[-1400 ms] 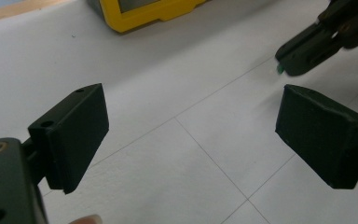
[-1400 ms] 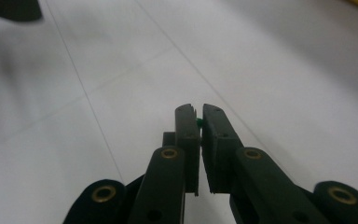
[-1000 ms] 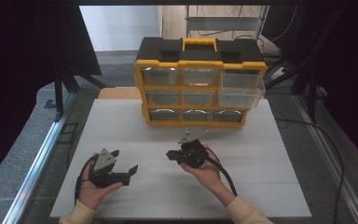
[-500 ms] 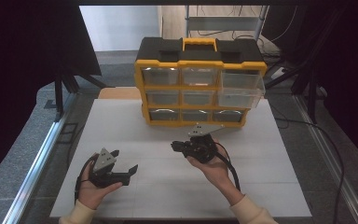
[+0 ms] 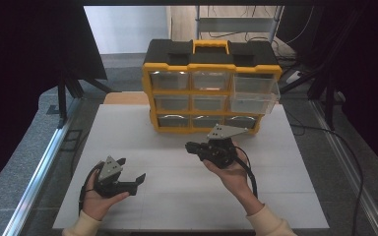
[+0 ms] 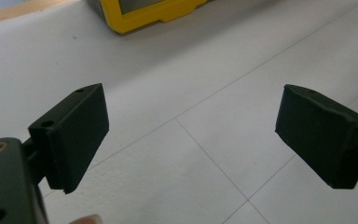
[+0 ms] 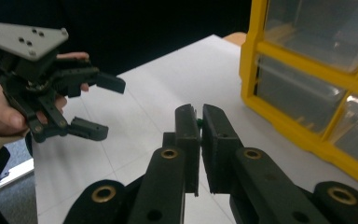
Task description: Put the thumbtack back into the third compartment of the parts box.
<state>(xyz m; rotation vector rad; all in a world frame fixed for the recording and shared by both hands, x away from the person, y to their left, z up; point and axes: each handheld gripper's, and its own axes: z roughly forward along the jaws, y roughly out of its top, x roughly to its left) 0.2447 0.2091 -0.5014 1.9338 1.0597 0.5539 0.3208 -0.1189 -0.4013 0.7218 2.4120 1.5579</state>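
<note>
The right gripper [image 7: 199,122] is seen with jaws pressed on a tiny green thing [image 7: 199,122], held just before the yellow drawer cabinet [image 5: 211,88]. The left gripper [image 5: 128,169] is held wide apart over the white table [image 5: 177,196].

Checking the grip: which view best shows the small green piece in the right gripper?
The right gripper view: the green piece peeks between the right gripper's almost closed jaws. In the high view it is too small to tell.
</note>
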